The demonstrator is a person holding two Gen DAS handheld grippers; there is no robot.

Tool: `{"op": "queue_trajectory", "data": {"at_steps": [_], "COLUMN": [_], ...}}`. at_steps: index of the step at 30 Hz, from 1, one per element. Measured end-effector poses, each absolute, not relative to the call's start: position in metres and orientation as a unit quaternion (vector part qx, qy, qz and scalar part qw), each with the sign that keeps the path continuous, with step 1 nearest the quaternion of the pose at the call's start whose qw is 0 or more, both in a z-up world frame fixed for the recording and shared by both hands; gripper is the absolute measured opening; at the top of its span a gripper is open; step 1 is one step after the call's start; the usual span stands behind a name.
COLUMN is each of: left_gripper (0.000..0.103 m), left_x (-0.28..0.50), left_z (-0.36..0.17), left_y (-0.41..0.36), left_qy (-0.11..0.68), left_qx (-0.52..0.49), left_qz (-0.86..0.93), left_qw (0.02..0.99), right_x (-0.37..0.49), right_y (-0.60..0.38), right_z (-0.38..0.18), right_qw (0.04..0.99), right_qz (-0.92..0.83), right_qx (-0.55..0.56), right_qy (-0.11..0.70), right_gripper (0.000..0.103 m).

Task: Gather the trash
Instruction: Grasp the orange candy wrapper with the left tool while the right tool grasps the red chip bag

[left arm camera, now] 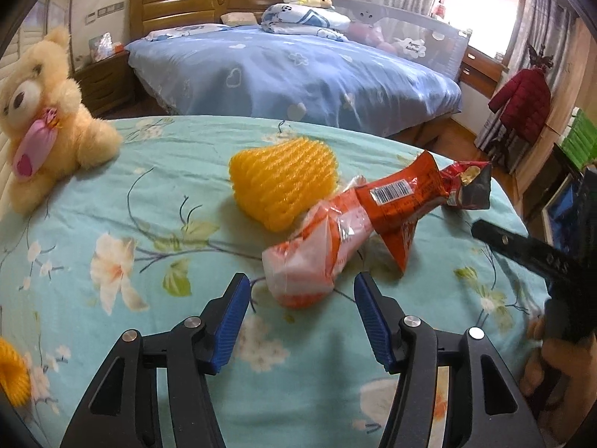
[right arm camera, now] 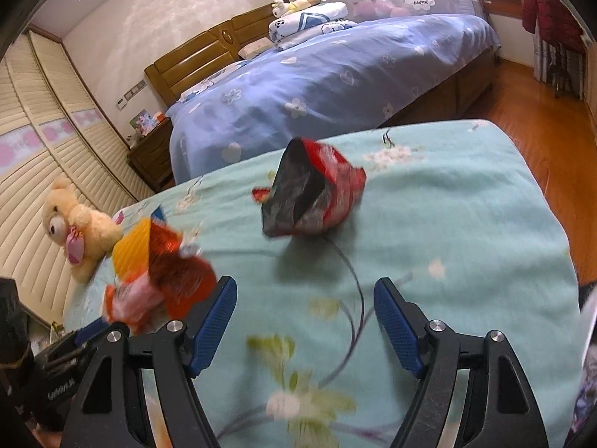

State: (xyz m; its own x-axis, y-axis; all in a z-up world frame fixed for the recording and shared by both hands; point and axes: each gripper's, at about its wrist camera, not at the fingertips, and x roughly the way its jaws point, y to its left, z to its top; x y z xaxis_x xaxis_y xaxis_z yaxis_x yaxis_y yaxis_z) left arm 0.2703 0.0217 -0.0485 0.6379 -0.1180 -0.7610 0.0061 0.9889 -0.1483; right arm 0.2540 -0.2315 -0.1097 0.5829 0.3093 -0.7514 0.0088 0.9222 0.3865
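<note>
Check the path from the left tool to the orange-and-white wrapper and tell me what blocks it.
Nothing visible blocks it. The left tool is open, and the wrapper lies just ahead of its tips on the floral sheet, with only bare sheet between. The yellow foam net and the orange packet sit beyond the wrapper, not in front.

Left wrist view: sits behind the left gripper (left arm camera: pixel 302 291), angled down over a teal floral bedspread (left arm camera: pixel 112 194); close to an orange-and-white wrapper (left arm camera: pixel 317 254) at lower centre.
Right wrist view: sits behind the right gripper (right arm camera: pixel 306 295), tilted, angled down; a red-and-black bag (right arm camera: pixel 313 194) lies mid-frame, somewhat further off.
Facing: both look toward the blue bed (left arm camera: pixel 291 74) and headboard at top of frame.
Shared: bedspread, wrapper, yellow foam net (left arm camera: pixel 283 183), teddy bear (left arm camera: pixel 44 112), blue bed.
Cross-sighting: right gripper enters the left view's right edge.
</note>
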Motion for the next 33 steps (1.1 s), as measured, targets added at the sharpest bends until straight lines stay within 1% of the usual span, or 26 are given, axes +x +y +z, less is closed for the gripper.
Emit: {"op": "queue_trajectory", "data": {"at_steps": [11, 13, 14, 15, 16, 17, 18, 19, 20, 26, 33], "left_gripper": [0.056, 0.050, 0.041, 0.038, 0.038, 0.036, 0.035, 0.034, 0.033, 0.029, 0.028], "left_x": [0.280, 0.280, 0.279, 0.279, 0.279, 0.278, 0.277, 0.276, 0.275, 0.262, 0.241], "left_z": [-0.054, -0.054, -0.054, -0.054, -0.054, -0.054, -0.053, -0.053, -0.053, -0.053, -0.052], "left_y": [0.014, 0.013, 0.013, 0.012, 0.011, 0.010, 0.008, 0.007, 0.005, -0.001, -0.003], "left_qy": [0.421, 0.420, 0.420, 0.422, 0.422, 0.421, 0.420, 0.420, 0.419, 0.417, 0.417], "left_qx": [-0.057, -0.057, -0.057, -0.058, -0.057, -0.056, -0.054, -0.052, -0.051, -0.056, -0.070], "left_qz": [-0.048, -0.048, -0.049, -0.051, -0.052, -0.052, -0.054, -0.056, -0.058, -0.068, -0.076], "left_qw": [0.904, 0.905, 0.904, 0.904, 0.903, 0.904, 0.904, 0.905, 0.905, 0.905, 0.903], "right_x": [0.286, 0.288, 0.288, 0.288, 0.288, 0.287, 0.285, 0.284, 0.283, 0.264, 0.231], "right_y": [-0.232, -0.232, -0.232, -0.233, -0.233, -0.233, -0.234, -0.235, -0.236, -0.241, -0.246], "right_z": [-0.115, -0.114, -0.114, -0.114, -0.115, -0.116, -0.116, -0.116, -0.117, -0.111, -0.100], "right_qw": [0.870, 0.872, 0.873, 0.873, 0.873, 0.872, 0.873, 0.873, 0.873, 0.877, 0.880], "right_qz": [0.084, 0.079, 0.077, 0.076, 0.075, 0.074, 0.072, 0.069, 0.067, 0.074, 0.082], "right_qx": [0.188, 0.184, 0.183, 0.182, 0.180, 0.180, 0.178, 0.176, 0.176, 0.171, 0.173], "right_qy": [0.447, 0.446, 0.446, 0.446, 0.448, 0.448, 0.448, 0.449, 0.450, 0.443, 0.436], "right_gripper": [0.077, 0.076, 0.070, 0.064, 0.050, 0.040, 0.035, 0.020, 0.007, 0.003, 0.002]}}
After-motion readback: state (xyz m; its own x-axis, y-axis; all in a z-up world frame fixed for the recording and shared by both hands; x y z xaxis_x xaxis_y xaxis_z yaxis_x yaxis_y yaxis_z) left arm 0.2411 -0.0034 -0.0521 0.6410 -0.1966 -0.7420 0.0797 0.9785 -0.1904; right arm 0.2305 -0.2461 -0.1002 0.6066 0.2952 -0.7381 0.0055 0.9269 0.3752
